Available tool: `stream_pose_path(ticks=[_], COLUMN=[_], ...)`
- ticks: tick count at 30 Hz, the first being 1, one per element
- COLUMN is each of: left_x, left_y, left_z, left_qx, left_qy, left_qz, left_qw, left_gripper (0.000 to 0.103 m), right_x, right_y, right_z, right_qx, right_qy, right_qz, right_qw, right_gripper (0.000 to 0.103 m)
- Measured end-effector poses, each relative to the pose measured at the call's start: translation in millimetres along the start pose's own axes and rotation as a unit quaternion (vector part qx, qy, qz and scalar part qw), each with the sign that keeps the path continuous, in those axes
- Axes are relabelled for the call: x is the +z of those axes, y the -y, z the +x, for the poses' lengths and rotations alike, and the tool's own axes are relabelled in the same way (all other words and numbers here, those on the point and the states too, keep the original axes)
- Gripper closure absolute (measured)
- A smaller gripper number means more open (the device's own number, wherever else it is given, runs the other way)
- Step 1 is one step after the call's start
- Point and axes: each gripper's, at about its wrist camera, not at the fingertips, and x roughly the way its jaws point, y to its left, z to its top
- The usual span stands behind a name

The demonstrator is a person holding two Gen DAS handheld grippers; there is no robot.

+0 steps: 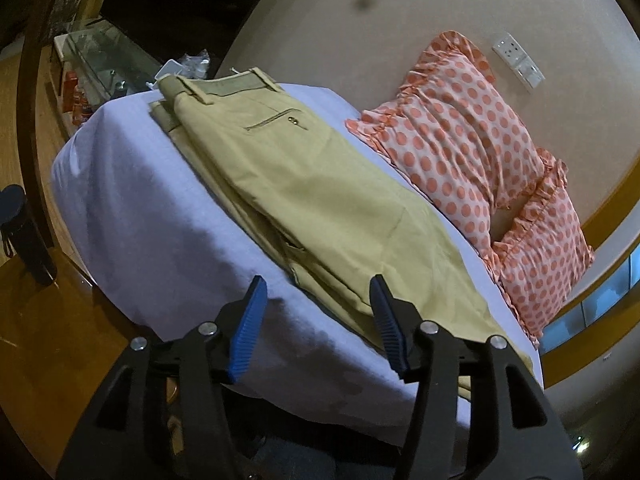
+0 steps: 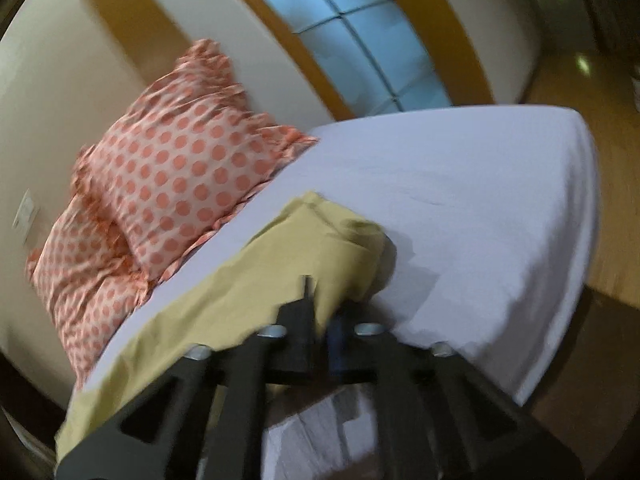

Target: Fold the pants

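Khaki pants lie lengthwise on a bed with a pale lilac sheet, waistband and back pocket at the far end. My left gripper is open and empty, its blue pads hovering over the near edge of the pants. In the right wrist view, my right gripper is shut on the leg end of the pants, whose fabric is lifted and bunched over the fingers. This view is blurred by motion.
Two orange polka-dot pillows lean on the wall along the bed's far side, also in the right wrist view. A glass cabinet stands beyond the bed's far end. Wooden floor surrounds the bed. A window is behind.
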Motion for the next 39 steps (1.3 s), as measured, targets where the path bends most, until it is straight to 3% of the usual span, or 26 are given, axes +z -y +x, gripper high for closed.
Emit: stream_pose_path(ticks=[3,6,10,13,16,19,21,22,23,24,25,26,31,37,39], left_x=[2.5,6.1,9.7,11.7,15.3,20.0,25.8,28.9,32.0,35.7,39.0,41.3,49.1,56.6,60.6], left_y=[-2.7,-4.4,-3.1,-2.4,-3.0,-3.5,-7.6,-10.4,-13.1,-17.0,-20.4,-23.3,-34.3,-42.2,-46.4], left_z=[3.5,3.9,0.6,-0.4,-0.1,1.2,0.8,1.1,1.9,4.2,7.6,11.3,30.3,34.1,39.1], left_qx=[0.003,0.002,0.005,0.005,-0.001,0.004,0.001,-0.003,-0.005,-0.008,-0.01,-0.012,-0.034,-0.033,-0.058], left_qy=[0.001,0.007,0.022,0.026,0.027,0.024,0.024,0.023,0.022,0.019,0.012,0.005,-0.016,-0.028,-0.042], left_qz=[-0.002,-0.001,0.007,0.01,0.01,0.015,0.013,0.009,0.004,-0.002,-0.009,-0.016,-0.055,-0.119,-0.142], left_qw=[1.0,1.0,0.9997,0.9996,0.9996,0.9996,0.9996,0.9997,0.9997,0.9998,0.9998,0.9998,0.9978,0.992,0.9873], left_gripper=[0.049,0.047,0.041,0.037,0.033,0.03,0.027,0.025,0.025,0.025,0.025,0.025,0.026,0.027,0.026], right_x=[4.4,13.6,-0.4,-43.9,-112.9,-203.0,-237.5,-243.8,-241.7,-234.1,-224.7,-214.3,-179.4,-169.7,-172.9], right_y=[-14.7,-59.5,-161.2,-243.8,-313.0,-363.3,-371.8,-369.4,-364.1,-356.7,-350.3,-340.2,-321.3,-314.4,-319.2], right_z=[-5.2,-9.6,-16.3,-17.8,-14.8,-9.6,-10.8,-13.3,-16.1,-19.2,-20.3,-24.9,-29.1,-23.0,-21.3], right_qx=[0.023,0.087,0.211,0.317,0.397,0.408,0.388,0.383,0.386,0.388,0.386,0.389,0.389,0.391,0.394], right_qy=[0.024,0.028,0.005,-0.059,-0.155,-0.291,-0.342,-0.348,-0.343,-0.33,-0.317,-0.296,-0.26,-0.27,-0.273], right_qz=[-0.026,-0.057,-0.129,-0.178,-0.222,-0.306,-0.342,-0.344,-0.335,-0.32,-0.305,-0.284,-0.241,-0.223,-0.225], right_qw=[0.999,0.994,0.969,0.93,0.877,0.809,0.784,0.783,0.788,0.799,0.811,0.825,0.851,0.851,0.848], right_gripper=[0.101,0.101,0.101,0.101,0.101,0.101,0.096,0.087,0.067,0.05,0.018,0.01,0.01,0.01,0.01])
